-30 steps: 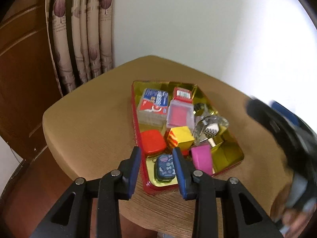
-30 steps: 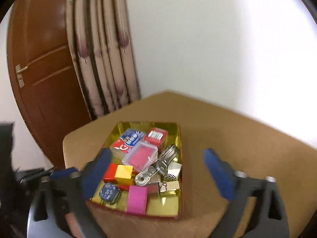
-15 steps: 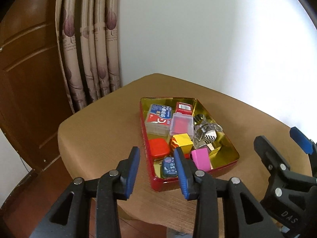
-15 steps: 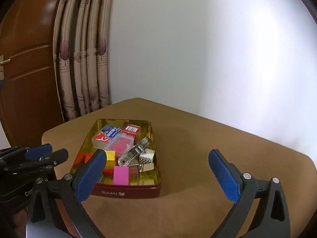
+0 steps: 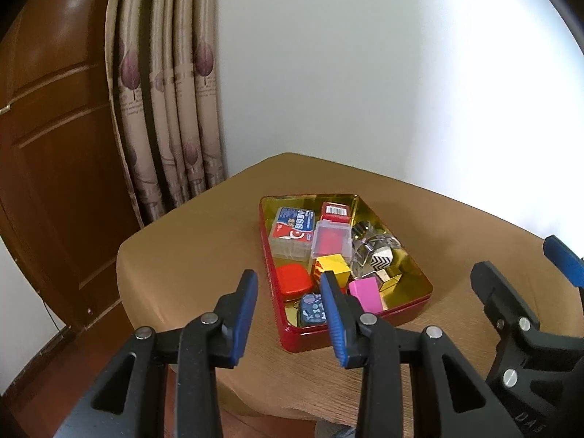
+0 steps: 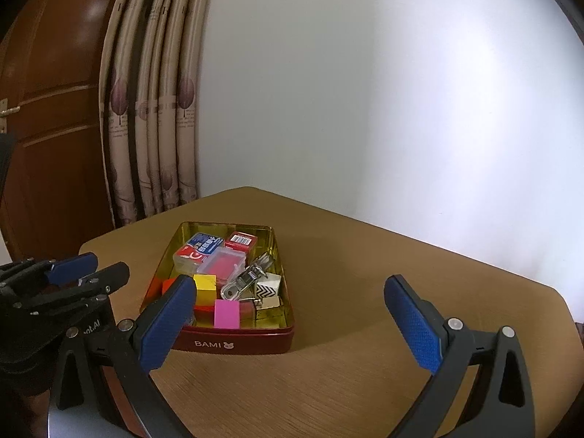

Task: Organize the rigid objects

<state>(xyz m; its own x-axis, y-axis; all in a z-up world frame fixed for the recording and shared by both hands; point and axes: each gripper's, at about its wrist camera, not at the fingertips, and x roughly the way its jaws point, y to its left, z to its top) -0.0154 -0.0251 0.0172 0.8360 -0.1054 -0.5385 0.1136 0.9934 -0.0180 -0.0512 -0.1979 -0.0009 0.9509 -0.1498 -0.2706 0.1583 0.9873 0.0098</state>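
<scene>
A red tin tray [image 5: 330,339] with a gold inside, marked BAMI [image 6: 233,343], sits on the brown table. In it lie a blue-and-red card box [image 5: 292,228], a clear case with a red insert [image 5: 330,242], a yellow cube [image 5: 330,268], a red block [image 5: 294,279], a pink block [image 5: 365,294] and a metal clip [image 6: 252,277]. My left gripper [image 5: 290,319] is open and empty, hanging above the tray's near left corner. My right gripper [image 6: 292,323] is wide open and empty, in front of the tray's right end.
The table [image 6: 365,365] has rounded edges; its front left edge drops to the floor [image 5: 43,372]. A brown door [image 5: 47,146] and a patterned curtain [image 5: 171,109] stand to the left, a white wall [image 6: 383,91] behind.
Both grippers have pulled back and up from the tray, which now looks smaller and farther. Their jaws have stayed open and empty.
</scene>
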